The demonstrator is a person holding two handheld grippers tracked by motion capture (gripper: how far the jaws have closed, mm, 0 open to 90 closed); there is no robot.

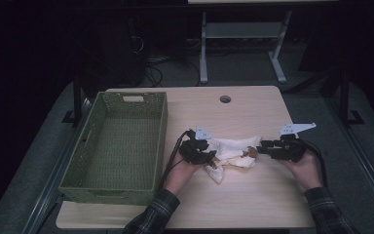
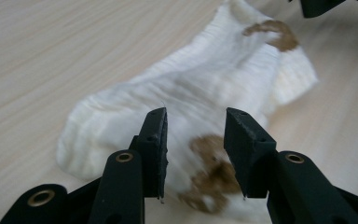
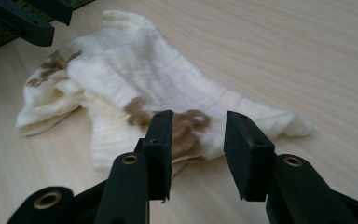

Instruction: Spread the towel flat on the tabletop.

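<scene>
Your left hand-held gripper (image 2: pixel 195 144) and right hand-held gripper (image 3: pixel 198 149) sit at opposite ends of the cream sock (image 1: pixel 233 148), jaws parted, gripping nothing. The sock lies flat on the desk (image 1: pixel 253 107), right of the green basket (image 1: pixel 92 141).

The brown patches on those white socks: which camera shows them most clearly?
The right gripper view: both brown patches on the white socks show sharp and well lit. The left gripper view shows them partly behind its jaws. In the high view the socks are small and dim.
</scene>
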